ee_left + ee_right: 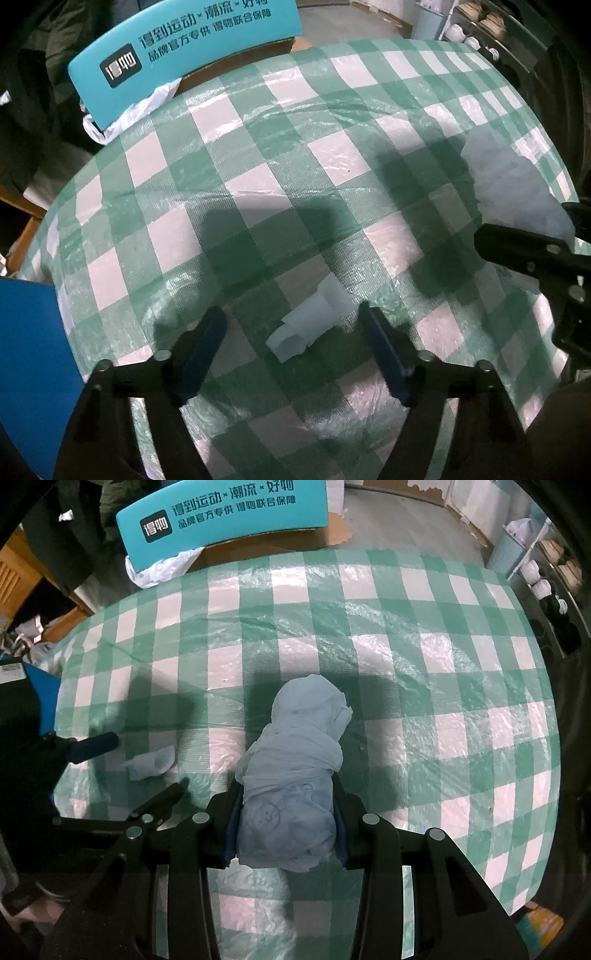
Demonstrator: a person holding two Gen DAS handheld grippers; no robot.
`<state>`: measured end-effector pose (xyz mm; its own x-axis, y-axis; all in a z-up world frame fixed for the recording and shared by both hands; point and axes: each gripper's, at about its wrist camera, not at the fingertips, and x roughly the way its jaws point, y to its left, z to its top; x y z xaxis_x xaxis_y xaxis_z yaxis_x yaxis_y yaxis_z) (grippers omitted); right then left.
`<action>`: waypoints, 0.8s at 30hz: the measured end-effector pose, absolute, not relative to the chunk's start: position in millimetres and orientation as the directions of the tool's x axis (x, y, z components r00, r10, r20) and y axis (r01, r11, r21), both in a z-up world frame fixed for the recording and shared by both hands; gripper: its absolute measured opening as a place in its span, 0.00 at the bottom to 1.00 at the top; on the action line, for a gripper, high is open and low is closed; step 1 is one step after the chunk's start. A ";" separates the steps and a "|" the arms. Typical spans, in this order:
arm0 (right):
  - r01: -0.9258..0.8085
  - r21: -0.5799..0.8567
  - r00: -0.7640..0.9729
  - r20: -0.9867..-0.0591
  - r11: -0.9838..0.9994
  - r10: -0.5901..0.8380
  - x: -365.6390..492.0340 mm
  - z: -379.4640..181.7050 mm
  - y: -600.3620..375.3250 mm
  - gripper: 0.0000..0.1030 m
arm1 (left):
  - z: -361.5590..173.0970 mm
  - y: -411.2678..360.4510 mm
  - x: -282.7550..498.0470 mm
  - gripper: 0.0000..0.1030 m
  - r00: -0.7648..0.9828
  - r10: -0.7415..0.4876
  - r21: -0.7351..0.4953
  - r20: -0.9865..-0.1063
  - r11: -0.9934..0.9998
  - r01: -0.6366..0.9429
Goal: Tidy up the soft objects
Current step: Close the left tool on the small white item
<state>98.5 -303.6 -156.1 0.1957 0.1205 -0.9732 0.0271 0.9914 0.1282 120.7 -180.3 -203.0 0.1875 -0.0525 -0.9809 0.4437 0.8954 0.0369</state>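
Note:
A rolled pale-blue diaper bundle [295, 771] sits between the fingers of my right gripper [286, 823], which is shut on it just above the green-and-white checked tablecloth [406, 627]. The bundle also shows at the right edge of the left wrist view [517, 184]. A small white adhesive strip [310, 321] lies on the cloth between the fingers of my left gripper [293, 336], which is open and empty. The strip shows too in the right wrist view [151, 762], with the left gripper's blue finger [94, 746] beside it.
A teal box with Chinese lettering [225, 513] and a white plastic bag [155, 572] stand beyond the table's far edge. A blue object [29, 362] is at the left edge. Shelves with shoes [546, 579] stand at the right.

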 end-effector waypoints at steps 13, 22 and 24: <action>0.028 0.127 0.212 -0.970 0.992 0.118 93.0 -145.7 -306.7 0.38 | -193.7 -178.8 113.7 0.21 0.204 -0.080 0.023 -0.976 0.891 0.454; -0.017 0.096 0.239 -0.966 0.995 0.097 85.3 -129.1 -298.2 0.38 | -169.0 -173.8 104.8 0.20 0.249 -0.083 0.037 -0.965 0.896 0.443; -0.029 0.085 0.248 -0.964 0.996 0.090 83.4 -123.4 -296.3 0.38 | -161.6 -171.7 103.1 0.20 0.260 -0.085 0.038 -0.962 0.898 0.437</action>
